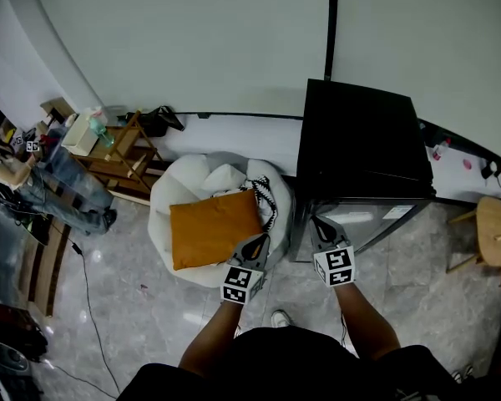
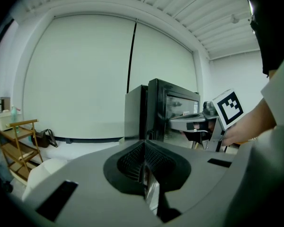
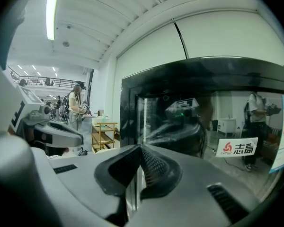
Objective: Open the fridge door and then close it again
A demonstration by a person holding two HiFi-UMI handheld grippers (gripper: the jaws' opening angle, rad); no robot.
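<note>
Orange cushion (image 1: 213,228) near fridge (image 1: 363,140): head view only.

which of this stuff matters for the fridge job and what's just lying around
For the job: fridge, its glass door, left tongs, right tongs.

Just lying about: white beanbag, orange cushion, wooden rack, wooden stool.

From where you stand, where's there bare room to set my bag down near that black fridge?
The fridge top is bare. Open floor lies between the white beanbag and the thin cable, and a smaller patch sits between fridge and wooden stool. It's crowded by the wooden rack and in the narrow gap between beanbag and fridge.
</note>
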